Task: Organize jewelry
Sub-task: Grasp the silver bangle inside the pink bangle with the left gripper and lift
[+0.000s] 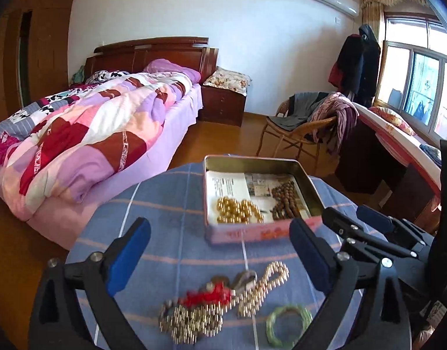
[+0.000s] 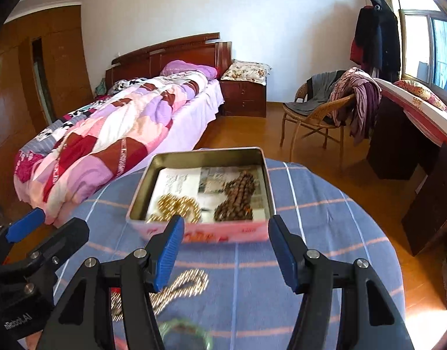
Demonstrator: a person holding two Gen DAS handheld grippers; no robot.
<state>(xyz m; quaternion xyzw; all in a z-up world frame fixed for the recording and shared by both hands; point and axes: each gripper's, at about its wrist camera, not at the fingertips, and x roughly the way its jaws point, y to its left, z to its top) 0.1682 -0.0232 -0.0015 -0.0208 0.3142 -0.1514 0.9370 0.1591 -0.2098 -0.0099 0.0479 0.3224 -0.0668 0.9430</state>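
A pink metal tin [image 1: 214,180] [image 2: 264,180] stands open on a round table with a blue checked cloth [image 1: 171,201] [image 2: 325,233]. It holds a gold bead string [image 1: 238,211] [image 2: 174,205] and a brown bead string [image 1: 284,201] [image 2: 238,195] on paper. On the cloth in front lie a gold chain [image 1: 261,288] [image 2: 179,288], a red charm [image 1: 207,296], a tangle of gold chain [image 1: 188,320] and a green bangle [image 1: 289,320] [image 2: 182,334]. My left gripper [image 1: 220,256] is open and empty above the loose jewelry. My right gripper [image 2: 226,250] is open and empty before the tin; it also shows at the right of the left wrist view [image 1: 352,218].
A bed with a patchwork quilt [image 1: 86,134] [image 2: 106,143] stands left of the table. A wicker chair with clothes [image 1: 308,122] [image 2: 328,108] and a desk [image 1: 398,157] [image 2: 422,134] stand at the right under a window. A nightstand [image 1: 223,102] is by the far wall.
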